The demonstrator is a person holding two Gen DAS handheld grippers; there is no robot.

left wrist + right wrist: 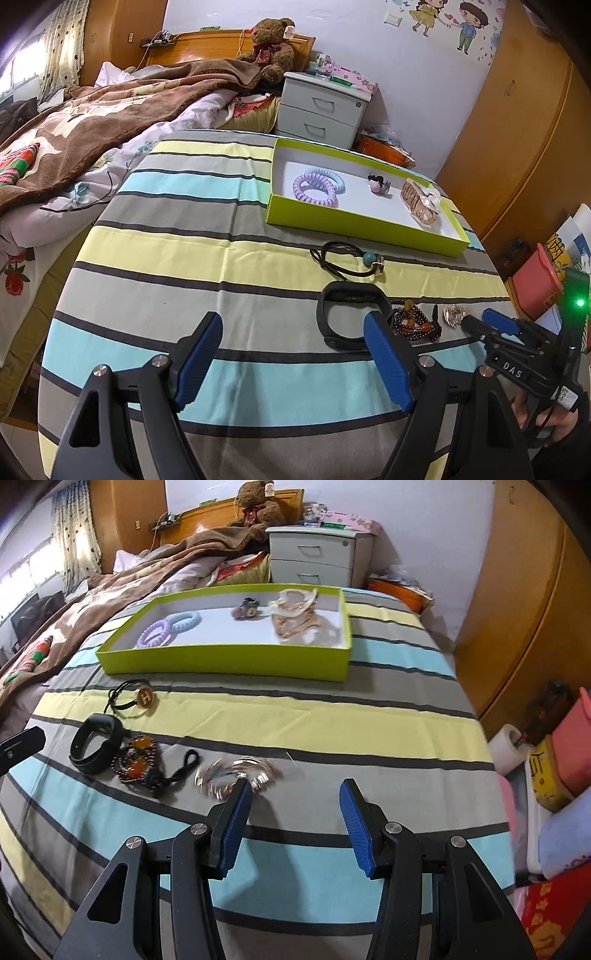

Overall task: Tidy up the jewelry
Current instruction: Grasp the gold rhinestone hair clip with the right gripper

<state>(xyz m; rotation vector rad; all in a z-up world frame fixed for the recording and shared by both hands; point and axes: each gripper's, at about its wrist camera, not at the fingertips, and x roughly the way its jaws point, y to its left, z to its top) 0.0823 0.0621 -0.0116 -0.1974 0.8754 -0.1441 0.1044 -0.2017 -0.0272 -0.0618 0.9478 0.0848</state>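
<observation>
A: Right gripper (293, 808) sits low over the striped cloth (332, 716), jaws spread wide, nothing between them. The blurred silver bracelet (236, 773) lies just beyond its left fingertip, touching or nearly so.

B: So that's the pick, by my read. It should slide left to straddle the silver loops, then close on the bunched part, not 1 thin strand.

A: Left gripper (293, 332) is also wide and empty, hovering near the black wristband (351, 317), with the dark bead bracelet (415, 323) just beside that.

B: Crowded corner. The wristband, the beads and the black cord (183, 766) all sit close left of the silver piece, so a sloppy sweep could drag them along.

A: And the target, the green tray (225, 661), sits at the far side, already holding 2 coil hair ties (168, 627), a small charm (245, 610) and a beige clip (295, 622).

B: Open cloth between here and the tray; only the H-button hair tie (142, 696) lies off to the left. Lift over the near wall, and drop in the bare white floor at the middle.

A: Table edge falls away on the right, so keep inboard.
</observation>
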